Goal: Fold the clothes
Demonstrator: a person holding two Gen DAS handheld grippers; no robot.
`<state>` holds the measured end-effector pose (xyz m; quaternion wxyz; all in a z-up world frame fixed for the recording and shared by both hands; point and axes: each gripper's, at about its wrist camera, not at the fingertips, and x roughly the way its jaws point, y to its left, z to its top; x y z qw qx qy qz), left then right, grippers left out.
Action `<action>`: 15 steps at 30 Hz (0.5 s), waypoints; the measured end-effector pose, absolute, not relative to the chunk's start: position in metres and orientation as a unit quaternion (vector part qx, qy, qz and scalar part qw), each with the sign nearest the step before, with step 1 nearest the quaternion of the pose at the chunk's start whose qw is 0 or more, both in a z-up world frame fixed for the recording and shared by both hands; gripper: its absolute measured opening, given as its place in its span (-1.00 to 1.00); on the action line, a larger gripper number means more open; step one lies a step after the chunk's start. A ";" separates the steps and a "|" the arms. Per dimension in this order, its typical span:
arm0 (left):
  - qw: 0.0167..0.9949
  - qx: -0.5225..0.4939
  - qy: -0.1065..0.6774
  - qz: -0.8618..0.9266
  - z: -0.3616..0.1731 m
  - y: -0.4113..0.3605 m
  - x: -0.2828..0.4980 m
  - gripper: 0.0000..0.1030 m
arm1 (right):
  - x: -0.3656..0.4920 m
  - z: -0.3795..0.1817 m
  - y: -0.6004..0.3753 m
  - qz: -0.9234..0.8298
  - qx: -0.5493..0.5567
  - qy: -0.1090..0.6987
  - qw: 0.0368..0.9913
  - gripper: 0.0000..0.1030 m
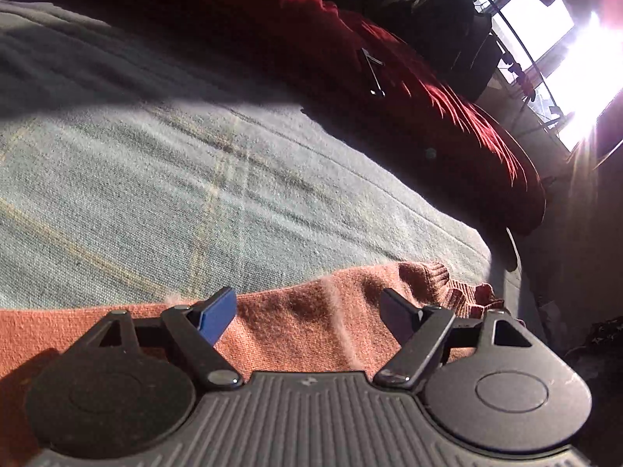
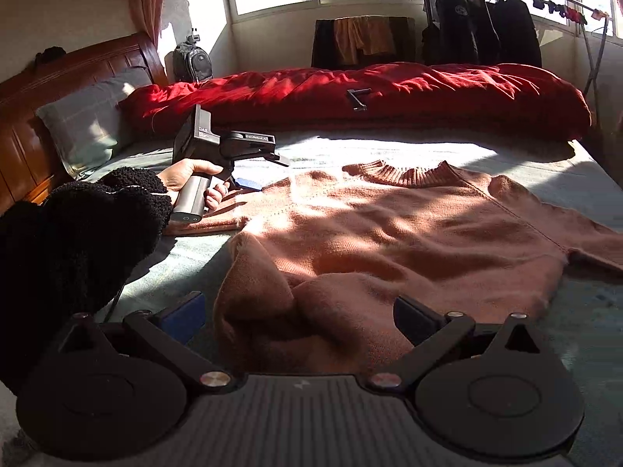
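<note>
well, the rust-pink sweater (image 2: 389, 233) is lying flat on the grey-green bedsheet (image 2: 584, 179), front up, its ribbed collar (image 2: 401, 175) pointing toward twelve o'clock and its hem bunching into soft folds at six o'clock in the right wrist view. nothing here is serving as a container (the bed alone is bearing the garment). the right gripper (image 2: 300, 321) is hovering just over that bunched hem with its jaws standing wide apart, cloth showing between them but neither pad pressing on it. at nine o'clock a hand (image 2: 187, 179) in a black fleecy sleeve (image 2: 78, 233) is gripping the handle of the left gripper (image 2: 257, 173), its fingers reaching over the sweater's sleeve (image 2: 218, 218).

the left wrist view is showing that gripper (image 1: 309, 313) from close in: jaws spread wide, one blue pad (image 1: 218, 319) and one dark pad sitting just above the knit, the collar's ribbing at three o'clock, nothing pinched. only the right wrist view is taking in the wooden headboard (image 2: 58, 78), the grey pillow (image 2: 85, 116), the clothes rack (image 2: 506, 27) and the whole red quilt (image 2: 389, 89) at twelve o'clock; the left view is catching just the quilt's dark edge (image 1: 447, 116) and glare from the window (image 1: 584, 70).
</note>
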<state>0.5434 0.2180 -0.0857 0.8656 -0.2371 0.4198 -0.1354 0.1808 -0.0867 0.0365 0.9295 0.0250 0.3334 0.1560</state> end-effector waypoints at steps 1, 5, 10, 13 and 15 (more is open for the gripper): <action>0.871 -0.219 0.417 -0.143 -0.079 0.214 0.537 0.56 | 0.181 0.037 -0.091 0.152 0.023 0.331 0.931 1.00; 0.884 -0.159 0.398 -0.185 -0.046 0.200 0.490 0.56 | 0.183 0.040 -0.109 0.139 0.003 0.323 0.936 1.00; 0.879 -0.124 0.392 -0.240 -0.020 0.187 0.406 0.56 | 0.191 0.028 -0.140 0.129 -0.046 0.343 0.929 1.00; 0.868 -0.131 0.394 -0.273 -0.010 0.183 0.354 0.57 | 0.197 0.017 -0.156 0.134 -0.057 0.361 0.921 1.00; 0.865 -0.139 0.389 -0.285 -0.004 0.180 0.323 0.60 | 0.203 0.009 -0.165 0.145 -0.059 0.370 0.916 1.00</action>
